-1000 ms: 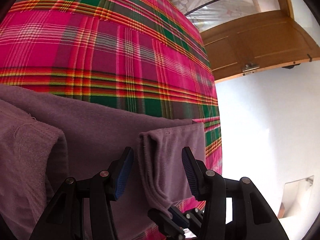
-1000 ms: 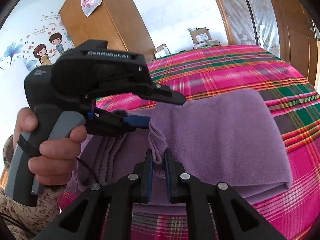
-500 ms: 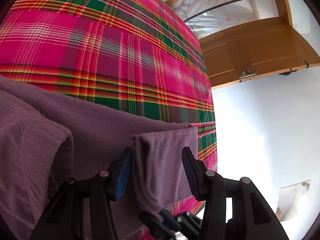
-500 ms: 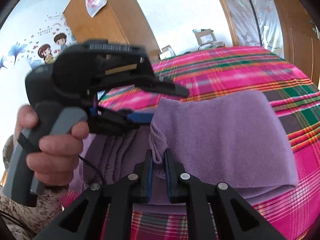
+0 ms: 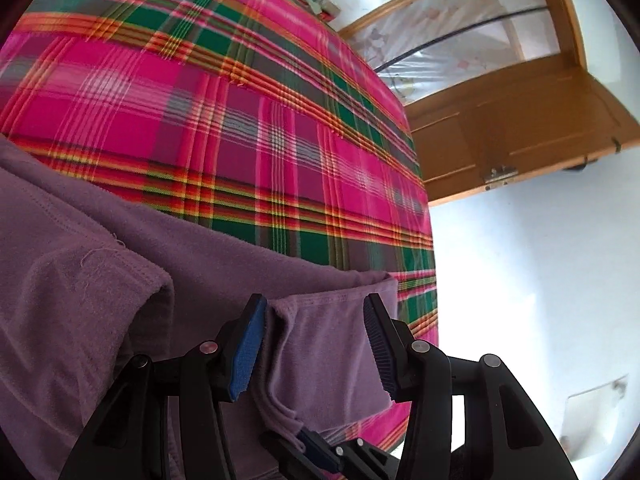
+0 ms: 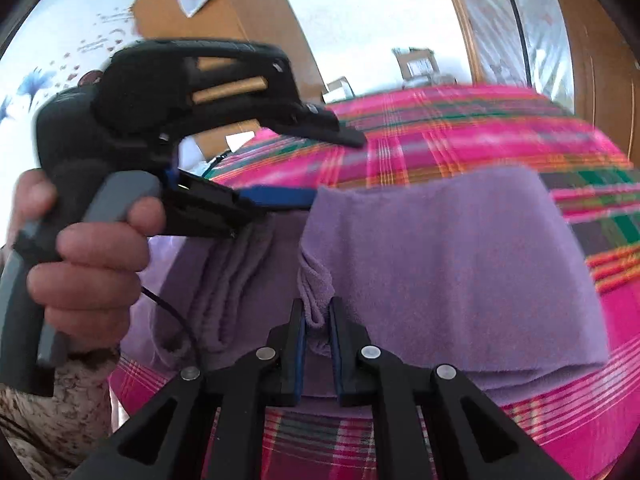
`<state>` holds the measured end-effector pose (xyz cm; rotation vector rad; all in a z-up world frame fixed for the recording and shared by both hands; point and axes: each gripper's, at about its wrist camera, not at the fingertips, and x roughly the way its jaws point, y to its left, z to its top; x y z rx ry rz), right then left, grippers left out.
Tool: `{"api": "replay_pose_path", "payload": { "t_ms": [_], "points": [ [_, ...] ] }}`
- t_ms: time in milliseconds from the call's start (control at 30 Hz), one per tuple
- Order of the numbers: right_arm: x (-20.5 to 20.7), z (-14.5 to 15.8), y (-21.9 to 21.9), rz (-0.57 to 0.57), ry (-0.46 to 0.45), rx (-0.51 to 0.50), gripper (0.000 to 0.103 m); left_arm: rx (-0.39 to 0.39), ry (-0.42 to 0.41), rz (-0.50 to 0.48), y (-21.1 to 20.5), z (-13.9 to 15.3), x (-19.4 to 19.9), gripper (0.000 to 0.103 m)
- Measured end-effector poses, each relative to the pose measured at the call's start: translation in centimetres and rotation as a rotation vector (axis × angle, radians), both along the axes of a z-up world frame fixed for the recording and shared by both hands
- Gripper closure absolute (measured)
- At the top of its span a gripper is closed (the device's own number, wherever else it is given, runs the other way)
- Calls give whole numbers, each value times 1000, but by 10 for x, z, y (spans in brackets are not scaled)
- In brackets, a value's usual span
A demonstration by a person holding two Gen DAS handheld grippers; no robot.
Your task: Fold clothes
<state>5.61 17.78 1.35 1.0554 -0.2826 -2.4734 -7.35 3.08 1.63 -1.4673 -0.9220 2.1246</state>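
In the left wrist view, the left gripper (image 5: pixel 314 346) is standing wide apart, its blue pads flanking a folded corner of the purple garment (image 5: pixel 328 344) without pinching it. The garment is lying across the near part of the plaid bedspread (image 5: pixel 240 120), with a hemmed cuff (image 5: pixel 132 276) bunching at the left. Below the fingers, the tips of the right gripper (image 5: pixel 316 450) are showing, closed on the cloth's hanging edge. Only this view is showing the wooden door (image 5: pixel 520 120) at the far right and the white floor beneath it.

In the right wrist view, the right gripper (image 6: pixel 317 320) is clamping a bunched fold of the purple garment (image 6: pixel 460 260) between nearly closed fingers. The cloth is spreading smoothly to the right over the bedspread (image 6: pixel 440 132). Here alone, a hand (image 6: pixel 84 248) is visible, squeezing the grey trigger of the left gripper (image 6: pixel 332 168), blurred, whose fingers are gaping above and below the garment's far left corner. A patterned sleeve (image 6: pixel 60 412) is showing at the near left, and cardboard boxes (image 6: pixel 416 64) are sitting beyond the bed.
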Motion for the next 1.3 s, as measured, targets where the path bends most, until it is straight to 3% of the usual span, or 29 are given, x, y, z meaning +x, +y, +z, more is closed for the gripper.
{"api": "replay_pose_path", "payload": {
  "t_ms": [200,367,567,933,1300],
  "points": [
    [4,4,-5,49,-7,3,77,-20,29,16,-5,8,5,52],
    [11,27,13,58,58,-17,76,-36,74,16,-4,17,12,52],
    [-10,50,72,-158,130,32,75,-48,109,-18,5,25,16,52],
    [-72,15,105,-288,-73,40,75,-83,60,-68,23,10,11,52],
    [-65,18,104,-275,-85,79,76,-67,-14,-54,17,-5,4,52]
  ]
}}
